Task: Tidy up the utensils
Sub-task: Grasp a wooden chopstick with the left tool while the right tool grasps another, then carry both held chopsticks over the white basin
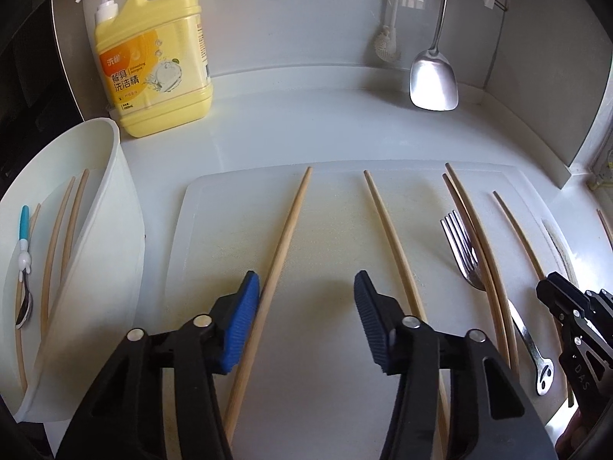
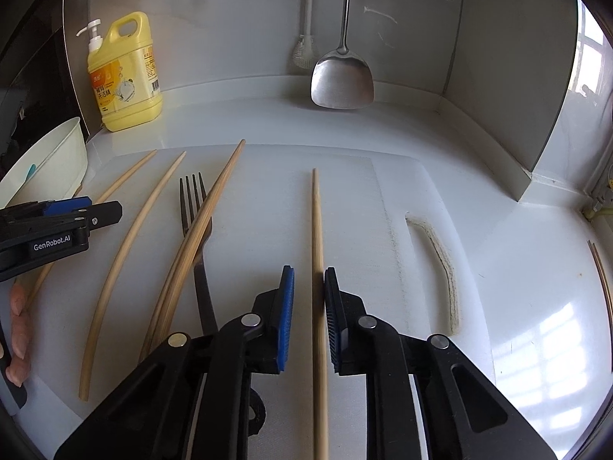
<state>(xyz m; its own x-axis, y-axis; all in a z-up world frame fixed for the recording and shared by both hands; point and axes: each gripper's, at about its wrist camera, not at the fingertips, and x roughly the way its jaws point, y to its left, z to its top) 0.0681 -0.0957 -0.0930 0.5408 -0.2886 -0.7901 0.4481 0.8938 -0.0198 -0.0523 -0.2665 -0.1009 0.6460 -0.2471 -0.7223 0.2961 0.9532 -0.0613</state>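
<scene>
Left wrist view: 5 slim, round wooden chopsticks (image 1: 274,268) and 1 shiny steel fork (image 1: 465,257) lie on a matte white cutting board (image 1: 329,199) on the glossy counter (image 1: 306,126). The left gripper (image 1: 306,299) hovers with jaws spread, empty. The right gripper (image 2: 309,299) nearly pinches 1 chopstick. A white plastic tub (image 1: 111,207) holds 3 chopsticks and 1 blue-handled spoon (image 1: 23,264).

Close, low views sharing cutting board (image 1: 337,207)
</scene>
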